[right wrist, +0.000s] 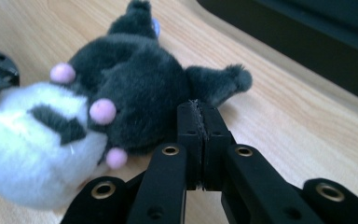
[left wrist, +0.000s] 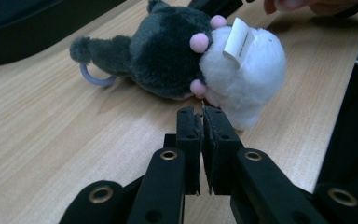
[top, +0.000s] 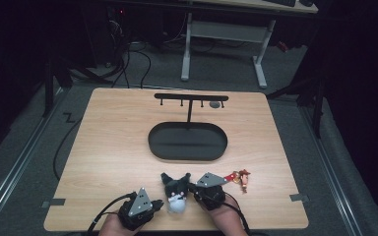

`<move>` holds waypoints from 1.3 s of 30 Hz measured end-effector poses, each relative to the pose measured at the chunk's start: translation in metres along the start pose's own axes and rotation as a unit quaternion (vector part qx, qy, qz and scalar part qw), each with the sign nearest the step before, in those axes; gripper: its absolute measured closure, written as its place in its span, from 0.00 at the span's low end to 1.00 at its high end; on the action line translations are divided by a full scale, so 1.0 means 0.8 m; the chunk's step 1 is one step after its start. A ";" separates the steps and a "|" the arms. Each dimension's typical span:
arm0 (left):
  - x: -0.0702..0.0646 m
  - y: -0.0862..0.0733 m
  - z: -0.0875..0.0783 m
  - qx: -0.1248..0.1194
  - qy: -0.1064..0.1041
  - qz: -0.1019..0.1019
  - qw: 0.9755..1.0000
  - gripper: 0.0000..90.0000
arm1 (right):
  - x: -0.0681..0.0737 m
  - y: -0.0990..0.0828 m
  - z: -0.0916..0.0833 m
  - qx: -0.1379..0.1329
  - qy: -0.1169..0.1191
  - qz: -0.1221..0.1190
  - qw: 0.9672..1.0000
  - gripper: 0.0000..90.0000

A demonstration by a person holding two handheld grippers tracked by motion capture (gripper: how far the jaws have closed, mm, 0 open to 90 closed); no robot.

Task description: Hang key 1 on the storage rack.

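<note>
**Plush toy lies between two closed grippers at the near edge of the desk**

A small plush toy [top: 175,192] — dark grey head with two pointed ears, white body, pink pom-poms — lies on its side on the wooden desk [top: 113,147], close to the near edge. In the left gripper view a white label sticks up from its white part and a pale purple loop shows beside one ear.

The left gripper [top: 153,208] sits just left of the toy, its jaws pressed together with nothing between them; in its own view the tips come right up to the white body, though whether they touch it I cannot tell. The right gripper [top: 193,187] is just right of the toy, jaws likewise pressed together and empty, their tips at the dark head near one ear.

Farther back on the desk stands a black oval tray [top: 187,155] with a T-shaped hook rack [top: 191,98] rising from it. A small red and brown figure charm [top: 242,178] lies to the right of the right gripper.
</note>
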State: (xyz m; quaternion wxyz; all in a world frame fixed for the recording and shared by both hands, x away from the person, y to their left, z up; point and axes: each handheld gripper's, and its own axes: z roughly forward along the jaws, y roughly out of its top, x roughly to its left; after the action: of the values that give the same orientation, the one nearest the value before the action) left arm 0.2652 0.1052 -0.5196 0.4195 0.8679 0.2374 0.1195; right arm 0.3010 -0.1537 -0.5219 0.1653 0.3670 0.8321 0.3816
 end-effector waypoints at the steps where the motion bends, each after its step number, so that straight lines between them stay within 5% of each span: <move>1: 0.000 -0.001 -0.001 -0.001 0.003 -0.004 1.000 0.95 | -0.001 0.001 0.000 -0.002 0.001 0.001 1.000 0.99; 7: -0.001 0.000 -0.002 -0.005 0.001 -0.009 1.000 0.94 | -0.005 0.002 -0.006 -0.009 -0.009 0.006 1.000 0.98; 16: -0.006 0.015 0.019 -0.002 -0.023 0.011 1.000 0.93 | -0.018 -0.019 -0.035 -0.016 -0.045 0.029 0.998 0.97; 29: -0.015 0.044 0.061 0.002 -0.054 0.041 0.998 0.93 | -0.029 -0.067 -0.091 -0.020 -0.108 0.080 0.991 0.96; 39: -0.014 0.042 0.037 -0.018 -0.058 0.051 0.997 0.85 | -0.038 -0.072 -0.103 -0.027 -0.118 0.095 0.988 0.94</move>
State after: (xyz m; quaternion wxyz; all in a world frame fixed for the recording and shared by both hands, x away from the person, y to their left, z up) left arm 0.2783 0.0615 -0.5120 0.4416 0.8765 0.1664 0.0947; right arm 0.2483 -0.2437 -0.5118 0.2350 0.4823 0.7576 0.3716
